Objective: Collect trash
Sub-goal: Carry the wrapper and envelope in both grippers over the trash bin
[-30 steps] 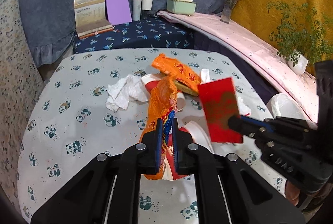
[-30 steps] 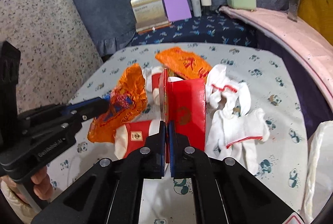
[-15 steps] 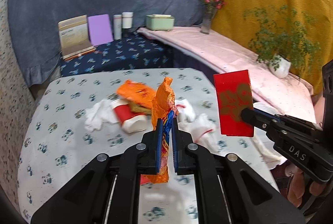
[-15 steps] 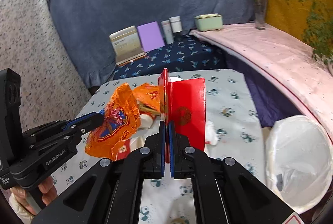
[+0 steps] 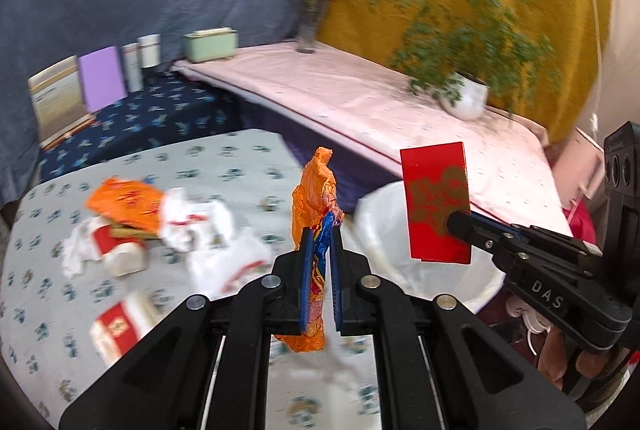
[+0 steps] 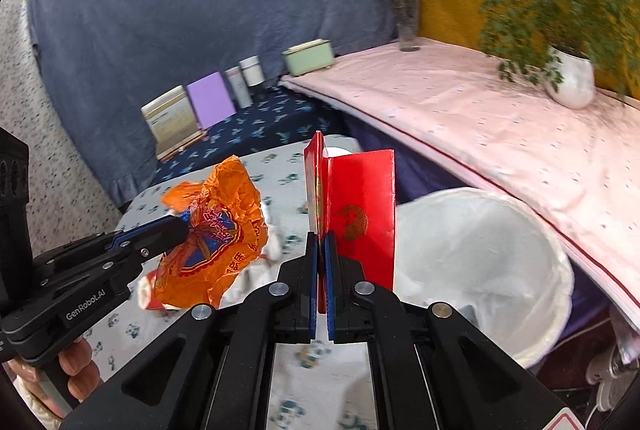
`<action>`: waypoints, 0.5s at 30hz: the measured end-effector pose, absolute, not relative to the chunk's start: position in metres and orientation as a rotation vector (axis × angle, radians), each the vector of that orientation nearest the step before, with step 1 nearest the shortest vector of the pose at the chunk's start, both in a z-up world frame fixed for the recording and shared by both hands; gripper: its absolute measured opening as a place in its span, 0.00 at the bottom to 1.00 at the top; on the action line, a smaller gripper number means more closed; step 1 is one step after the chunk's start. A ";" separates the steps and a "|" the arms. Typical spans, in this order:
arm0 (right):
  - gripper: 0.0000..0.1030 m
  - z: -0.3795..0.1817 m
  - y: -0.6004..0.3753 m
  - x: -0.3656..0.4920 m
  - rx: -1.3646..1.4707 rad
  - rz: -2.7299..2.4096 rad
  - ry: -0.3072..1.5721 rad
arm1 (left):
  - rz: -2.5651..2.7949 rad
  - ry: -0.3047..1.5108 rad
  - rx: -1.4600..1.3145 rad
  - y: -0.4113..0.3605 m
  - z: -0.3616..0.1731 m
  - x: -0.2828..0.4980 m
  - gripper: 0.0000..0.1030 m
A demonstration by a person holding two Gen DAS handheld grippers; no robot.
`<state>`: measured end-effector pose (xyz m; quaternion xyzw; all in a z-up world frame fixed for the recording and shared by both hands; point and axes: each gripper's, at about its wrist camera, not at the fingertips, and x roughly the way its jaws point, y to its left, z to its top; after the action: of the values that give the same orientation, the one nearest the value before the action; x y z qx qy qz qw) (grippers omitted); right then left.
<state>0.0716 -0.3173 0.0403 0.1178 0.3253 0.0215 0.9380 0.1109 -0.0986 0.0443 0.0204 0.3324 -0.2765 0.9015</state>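
My left gripper (image 5: pixel 320 230) is shut on a crumpled orange wrapper (image 5: pixel 314 190) and holds it in the air above the table's right edge; the wrapper also shows in the right wrist view (image 6: pixel 212 238). My right gripper (image 6: pixel 319 242) is shut on a folded red envelope (image 6: pixel 360 214), held above the rim of a white-lined trash bin (image 6: pixel 480 262). The envelope (image 5: pixel 436 202) and bin (image 5: pixel 384 230) also show in the left wrist view. More trash lies on the panda-print table (image 5: pixel 48 270): another orange wrapper (image 5: pixel 124 202), white tissues (image 5: pixel 200 222), red-and-white cups (image 5: pixel 120 250).
A pink-covered bench (image 5: pixel 360 90) runs along the right with a potted plant (image 5: pixel 464 94), a flower vase (image 5: pixel 308 30) and a green box (image 5: pixel 210 44). Books and jars (image 5: pixel 100 78) stand on a dark blue surface behind the table.
Both grippers have swung right and away from the trash pile, carrying the orange wrapper and the red envelope over to the white bin, which is now closer.
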 end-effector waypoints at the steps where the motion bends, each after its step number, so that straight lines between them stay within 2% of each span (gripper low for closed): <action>1: 0.03 0.039 -0.324 0.069 0.243 0.028 0.664 | -0.588 0.687 0.049 -0.109 0.043 0.110 0.08; 15: 0.03 0.011 -0.416 0.038 0.317 -0.145 0.679 | -0.751 0.719 0.121 -0.219 0.021 0.100 0.08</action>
<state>0.0376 -0.4164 0.0106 0.1546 0.3315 -0.0708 0.9280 0.1004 -0.2191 0.0215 0.0576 0.3434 -0.3588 0.8661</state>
